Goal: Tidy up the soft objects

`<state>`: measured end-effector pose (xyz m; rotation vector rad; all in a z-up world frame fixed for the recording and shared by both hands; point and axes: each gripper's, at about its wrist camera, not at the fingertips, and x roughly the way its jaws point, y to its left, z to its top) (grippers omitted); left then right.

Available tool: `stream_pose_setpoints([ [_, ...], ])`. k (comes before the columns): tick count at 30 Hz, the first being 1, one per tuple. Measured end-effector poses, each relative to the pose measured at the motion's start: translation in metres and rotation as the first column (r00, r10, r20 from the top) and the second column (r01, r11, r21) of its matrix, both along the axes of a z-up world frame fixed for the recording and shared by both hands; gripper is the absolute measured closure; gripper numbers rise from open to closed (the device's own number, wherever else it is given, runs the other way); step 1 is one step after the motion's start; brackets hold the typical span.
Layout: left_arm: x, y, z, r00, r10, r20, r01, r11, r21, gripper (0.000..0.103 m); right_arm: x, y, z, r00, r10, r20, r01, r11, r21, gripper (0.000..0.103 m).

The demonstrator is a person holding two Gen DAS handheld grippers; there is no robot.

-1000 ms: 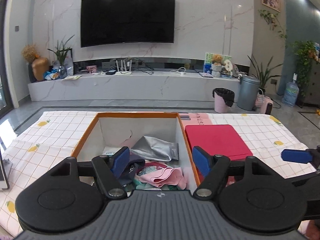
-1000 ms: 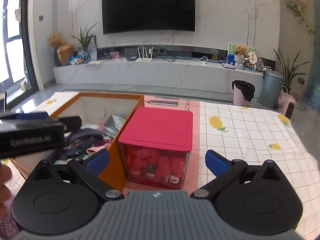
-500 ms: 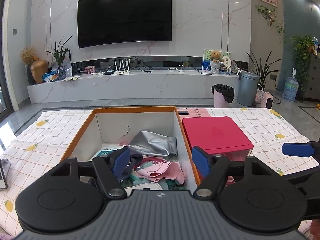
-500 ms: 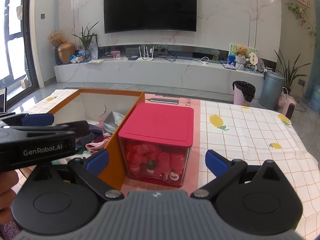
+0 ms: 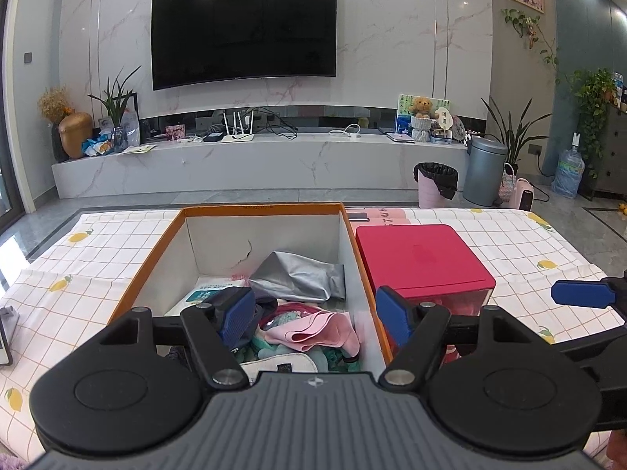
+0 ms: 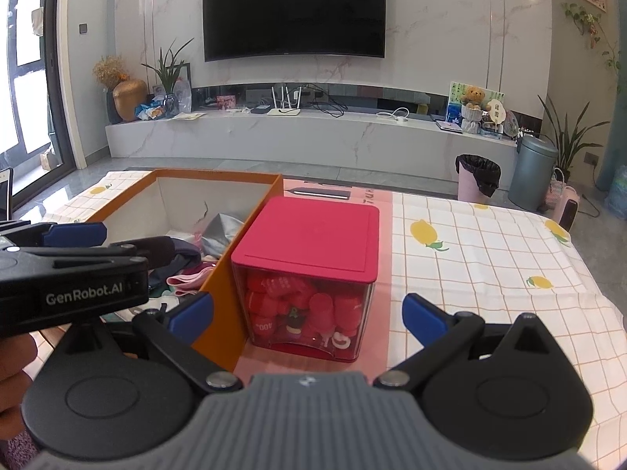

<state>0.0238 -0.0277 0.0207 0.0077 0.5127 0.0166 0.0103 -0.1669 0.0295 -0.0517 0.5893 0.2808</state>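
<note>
Two hand-held grippers over a bench (image 6: 490, 243) under a lemon-print checked cloth. Left hand-held gripper (image 5: 313, 315) spread wide, nothing between its blue pads (image 5: 235, 315), hovering at the near end of an orange-rimmed box (image 5: 156, 250). Inside that box, a jumble of soft things: a pink cloth (image 5: 317, 331) on top near the front, a silver pouch (image 5: 298, 280) toward the back wall, a white-and-teal packet (image 5: 207, 293) at the left, dark fabric partly hidden behind the left pad, possibly a garment. Right hand-held gripper (image 6: 307, 319) likewise wide and empty, aimed at a clear tub (image 6: 309, 313) with a red lid (image 6: 313, 235), standing just beside the box's right wall, touching or nearly so. Red pieces packed inside the tub, too small to name. In the right wrist view, left hand-held gripper's body crossing the left edge, a hand (image 6: 15, 368) just showing below it. Beyond the bench, a wall-mounted TV (image 5: 243, 31) above a long marble shelf (image 5: 254, 156).
</note>
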Motion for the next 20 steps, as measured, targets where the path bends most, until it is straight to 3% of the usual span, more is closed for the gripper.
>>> stream_pose_setpoints([
  [20, -0.0010, -0.0012, -0.0012, 1.000, -0.002, -0.002, 0.002, 1.000, -0.002, 0.020, -0.0018, -0.0004, -0.0006, 1.000, -0.005, 0.004, 0.005, 1.000, -0.020, 0.003],
])
